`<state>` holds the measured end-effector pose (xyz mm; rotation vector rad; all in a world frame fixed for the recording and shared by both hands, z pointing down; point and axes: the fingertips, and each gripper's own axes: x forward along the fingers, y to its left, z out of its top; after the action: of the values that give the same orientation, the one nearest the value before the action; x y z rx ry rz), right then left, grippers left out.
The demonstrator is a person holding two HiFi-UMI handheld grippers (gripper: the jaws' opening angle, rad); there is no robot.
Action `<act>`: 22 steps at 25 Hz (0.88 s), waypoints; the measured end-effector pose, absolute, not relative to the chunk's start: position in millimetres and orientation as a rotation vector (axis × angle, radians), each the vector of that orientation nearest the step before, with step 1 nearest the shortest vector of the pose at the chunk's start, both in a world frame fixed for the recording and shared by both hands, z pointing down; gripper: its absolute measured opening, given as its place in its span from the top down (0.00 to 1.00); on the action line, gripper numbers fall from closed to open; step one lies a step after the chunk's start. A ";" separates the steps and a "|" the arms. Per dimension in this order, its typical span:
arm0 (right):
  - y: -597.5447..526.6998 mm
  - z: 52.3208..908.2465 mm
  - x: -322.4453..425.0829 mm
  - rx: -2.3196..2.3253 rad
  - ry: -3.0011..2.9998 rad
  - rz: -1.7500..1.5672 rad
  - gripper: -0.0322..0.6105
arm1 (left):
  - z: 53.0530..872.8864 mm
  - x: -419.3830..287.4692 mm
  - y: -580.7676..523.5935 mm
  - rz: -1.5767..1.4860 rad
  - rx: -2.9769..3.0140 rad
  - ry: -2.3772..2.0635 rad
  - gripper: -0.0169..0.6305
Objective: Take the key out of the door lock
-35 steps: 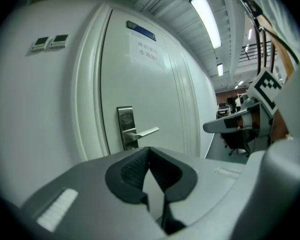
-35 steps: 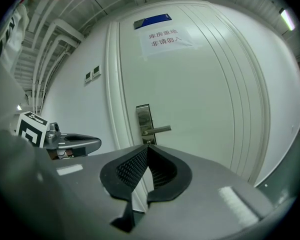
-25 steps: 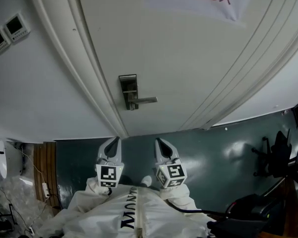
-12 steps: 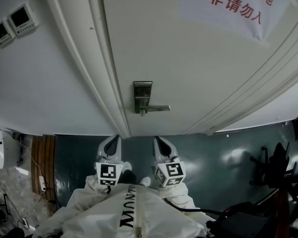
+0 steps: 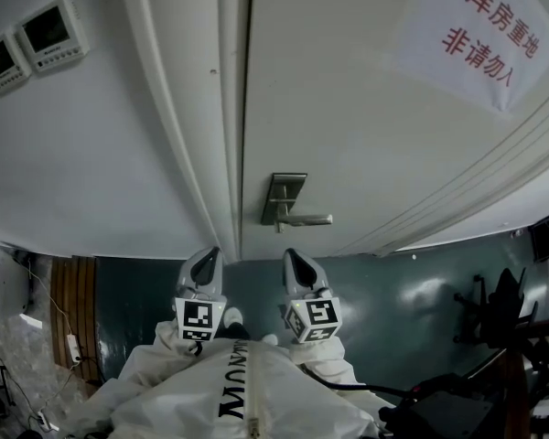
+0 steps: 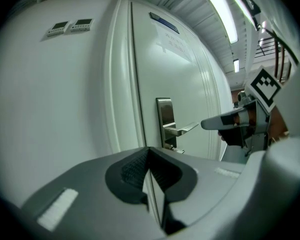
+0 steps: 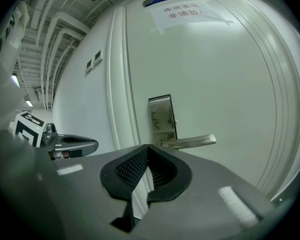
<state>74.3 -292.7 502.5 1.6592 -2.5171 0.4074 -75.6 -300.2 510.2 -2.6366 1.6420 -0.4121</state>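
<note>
A white door [image 5: 366, 126] carries a metal lock plate [image 5: 285, 195] with a lever handle [image 5: 309, 219] pointing right. Just under the handle a small key [image 6: 177, 148] sticks out of the plate; in the head view the key [image 5: 279, 230] is only a tiny nub. My left gripper [image 5: 209, 256] and right gripper [image 5: 294, 258] are held side by side below the lock, apart from the door. Both are shut and empty. In the right gripper view the lock plate [image 7: 161, 116] and handle [image 7: 190, 142] show above the jaws, which hide the key.
Two wall control panels [image 5: 32, 39] hang left of the door frame [image 5: 215, 154]. A paper sign with red print [image 5: 480, 39] is taped to the door's upper right. Below lie a dark green floor [image 5: 393, 291], chairs [image 5: 508, 314] at the right and cables [image 5: 69, 346] at the left.
In the head view the lock plate has slid right and down, and it looks larger. Both grippers stay shut, side by side, at the same spot in the view.
</note>
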 end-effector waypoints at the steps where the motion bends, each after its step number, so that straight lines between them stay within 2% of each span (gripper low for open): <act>1: -294.8 501.7 72.4 1.671 -2.509 0.401 0.95 | 510.4 -78.6 -303.5 -0.408 -2.640 1.635 0.97; 11: -307.1 504.9 78.8 1.741 -2.404 0.360 0.95 | 510.4 -79.5 -320.8 -0.377 -2.677 1.603 0.97; 22: -317.7 530.1 95.6 1.735 -2.367 0.450 0.75 | 518.6 -65.4 -324.9 -0.432 -2.679 1.615 0.97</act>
<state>95.6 -317.7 530.1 1.7351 -2.3674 0.4505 -65.4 -324.9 518.6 -2.6791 1.6147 -0.4324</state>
